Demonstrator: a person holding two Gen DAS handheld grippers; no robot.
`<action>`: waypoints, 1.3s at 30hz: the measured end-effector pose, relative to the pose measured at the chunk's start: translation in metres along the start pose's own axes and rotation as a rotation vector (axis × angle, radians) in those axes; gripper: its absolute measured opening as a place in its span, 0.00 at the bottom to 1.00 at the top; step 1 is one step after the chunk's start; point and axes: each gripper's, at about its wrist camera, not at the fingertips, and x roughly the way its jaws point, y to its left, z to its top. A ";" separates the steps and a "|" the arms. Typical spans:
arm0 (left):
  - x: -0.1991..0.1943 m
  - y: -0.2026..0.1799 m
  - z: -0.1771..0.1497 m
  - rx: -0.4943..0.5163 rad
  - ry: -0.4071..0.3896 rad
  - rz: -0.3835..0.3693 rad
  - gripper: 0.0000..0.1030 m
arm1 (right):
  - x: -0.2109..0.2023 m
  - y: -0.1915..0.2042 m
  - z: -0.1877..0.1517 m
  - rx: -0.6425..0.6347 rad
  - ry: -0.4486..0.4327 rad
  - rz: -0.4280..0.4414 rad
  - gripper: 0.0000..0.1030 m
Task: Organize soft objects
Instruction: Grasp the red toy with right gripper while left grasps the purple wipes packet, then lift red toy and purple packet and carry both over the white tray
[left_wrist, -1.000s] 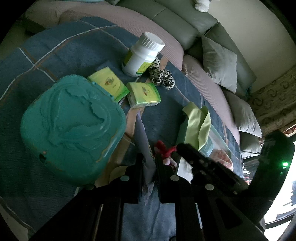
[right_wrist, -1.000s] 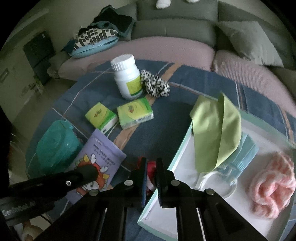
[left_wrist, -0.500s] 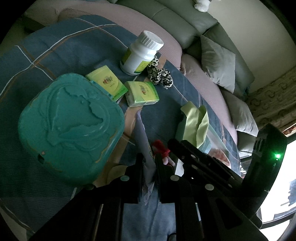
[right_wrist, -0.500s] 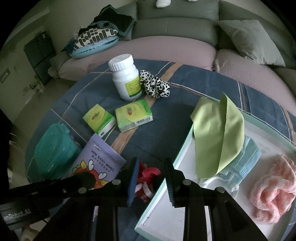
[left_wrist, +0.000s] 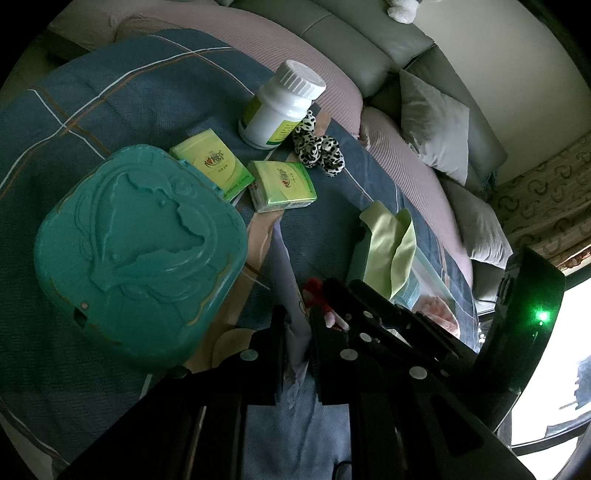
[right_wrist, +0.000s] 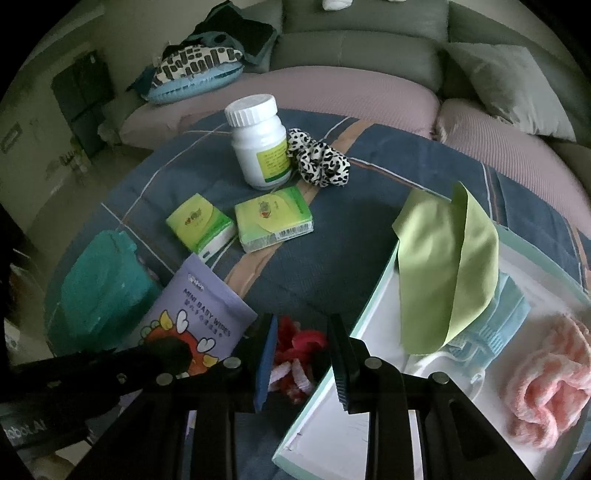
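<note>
Two grippers here: the left gripper (left_wrist: 297, 317) is pinched onto the edge of the purple baby wipes pack (right_wrist: 201, 314), while the right gripper (right_wrist: 303, 347) has just spread its jaws, nothing pressed. Red and white fluffy thing (right_wrist: 295, 350) sits between its fingers, white tray (right_wrist: 332, 398) just right.

- Left tool (left_wrist: 297, 325) at six o'clock, pinching the purple wipes pouch (left_wrist: 286, 280).
- Teal box (left_wrist: 136, 254) at nine o'clock.
- White bottle (left_wrist: 280, 107) at twelve o'clock, leopard scrunchie (left_wrist: 319, 149) just beside it.
- Green cloth (left_wrist: 388, 251) at three o'clock.
</note>
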 end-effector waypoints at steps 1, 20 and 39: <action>0.000 0.000 0.000 0.000 0.000 0.000 0.12 | 0.000 0.001 0.000 -0.006 0.000 -0.007 0.29; -0.008 -0.010 0.002 0.045 -0.032 -0.022 0.12 | -0.025 -0.013 0.001 0.026 -0.066 -0.026 0.15; -0.029 -0.076 -0.004 0.263 -0.151 -0.156 0.12 | -0.119 -0.079 -0.011 0.180 -0.247 -0.141 0.15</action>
